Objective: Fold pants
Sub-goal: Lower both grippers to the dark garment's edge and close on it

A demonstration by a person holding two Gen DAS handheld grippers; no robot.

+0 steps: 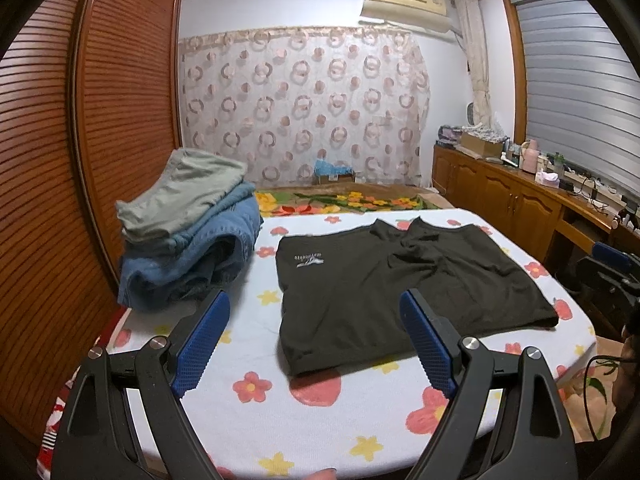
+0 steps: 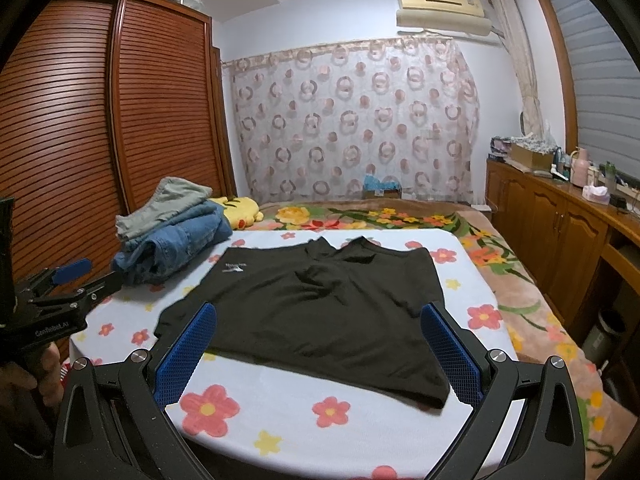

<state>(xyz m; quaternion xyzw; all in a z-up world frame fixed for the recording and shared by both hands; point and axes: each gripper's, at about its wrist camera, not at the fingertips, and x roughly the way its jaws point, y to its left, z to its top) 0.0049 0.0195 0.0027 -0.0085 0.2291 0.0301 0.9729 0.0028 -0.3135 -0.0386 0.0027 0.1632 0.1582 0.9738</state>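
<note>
Nearest you, your left gripper (image 1: 314, 342) has its blue-padded fingers spread wide apart with nothing between them, raised over the near left part of the flowered sheet (image 1: 320, 420). Your right gripper (image 2: 318, 354) is the same: fingers wide apart, holding nothing, raised over the near edge of the sheet with the black cloth showing between them. In the right wrist view your left gripper (image 2: 86, 274) also shows at the far left edge, held in your hand (image 2: 24, 376) just off the sheet's left side.

Just beyond the fingers lie the black shorts (image 1: 400, 292), spread flat on the sheet and filling its middle. The two leg hems are on the near side, the left one closest to your left gripper. The waist is on the far side, where the cloth is rumpled around a notch in the middle. A small white logo (image 1: 308, 261) sits on the far left part of the shorts.

To the left of the shorts, apart from them, is a stack of folded clothes (image 1: 188, 236): blue denim below, a grey-green piece on top. Beyond the sheet lies a flowered blanket (image 2: 360, 214), with a yellow plush toy (image 2: 238, 208) behind the stack. A slatted wooden wardrobe (image 1: 80, 120) stands on the left, a wooden cabinet (image 2: 560, 216) along the right, and a patterned curtain (image 2: 352, 120) hangs at the far wall.
</note>
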